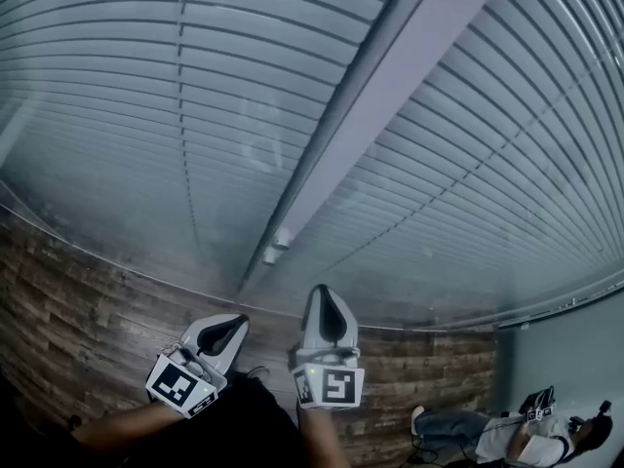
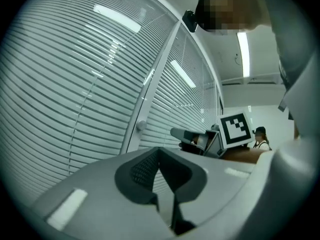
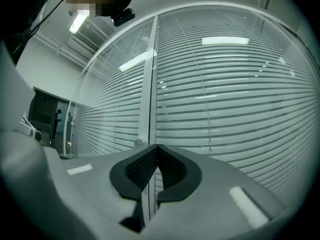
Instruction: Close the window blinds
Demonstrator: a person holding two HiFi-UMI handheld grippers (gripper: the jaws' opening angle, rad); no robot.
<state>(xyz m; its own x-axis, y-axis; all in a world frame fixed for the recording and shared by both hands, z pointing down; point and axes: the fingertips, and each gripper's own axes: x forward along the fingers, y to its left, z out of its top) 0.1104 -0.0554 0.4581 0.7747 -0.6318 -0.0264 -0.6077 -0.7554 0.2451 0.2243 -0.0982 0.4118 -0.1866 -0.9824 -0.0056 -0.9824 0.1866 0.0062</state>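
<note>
— Glazed partition ahead; where are the window blinds?
— Behind both panes. Both left tongs and right tongs are clenched, empty. Open one, seat it squarely on the mullion knob, which probably tilts the slats, then twist gently.

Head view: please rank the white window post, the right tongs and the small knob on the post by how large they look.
1. white window post
2. right tongs, though they are nearest the camera
3. small knob
</note>
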